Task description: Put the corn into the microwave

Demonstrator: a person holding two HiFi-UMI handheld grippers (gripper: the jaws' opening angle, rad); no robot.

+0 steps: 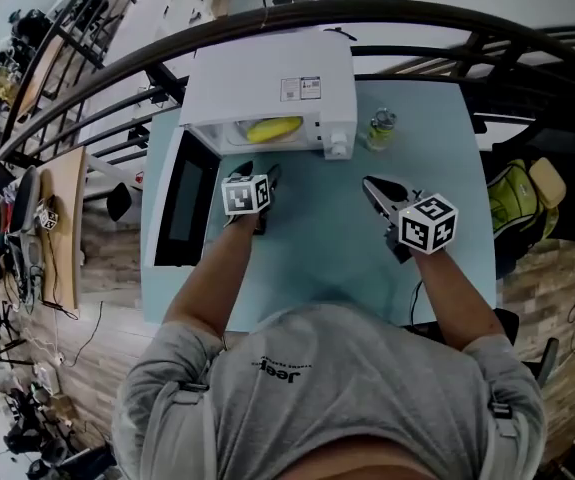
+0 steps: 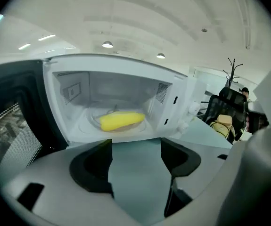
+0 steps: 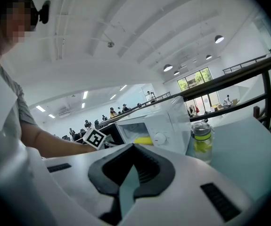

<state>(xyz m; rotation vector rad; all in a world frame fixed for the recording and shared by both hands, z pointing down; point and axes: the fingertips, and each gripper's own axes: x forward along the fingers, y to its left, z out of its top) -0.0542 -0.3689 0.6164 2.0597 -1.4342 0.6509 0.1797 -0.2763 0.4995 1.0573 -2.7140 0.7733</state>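
Lying inside the microwave (image 1: pixel 267 78) at the upper centre of the head view, the corn (image 1: pixel 273 128) looks already placed. The left claw (image 2: pixel 136 145) hangs released and empty just before the opening. The right claw (image 3: pixel 134 147) is clenched on nothing over the counter (image 1: pixel 317 258). The likely next move is swinging the open door (image 1: pixel 185 203), at left, shut.

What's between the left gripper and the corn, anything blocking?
Nothing visible. The door is swung open to the left, the corn already lies inside the microwave, and only bare table separates the open left gripper from the opening.
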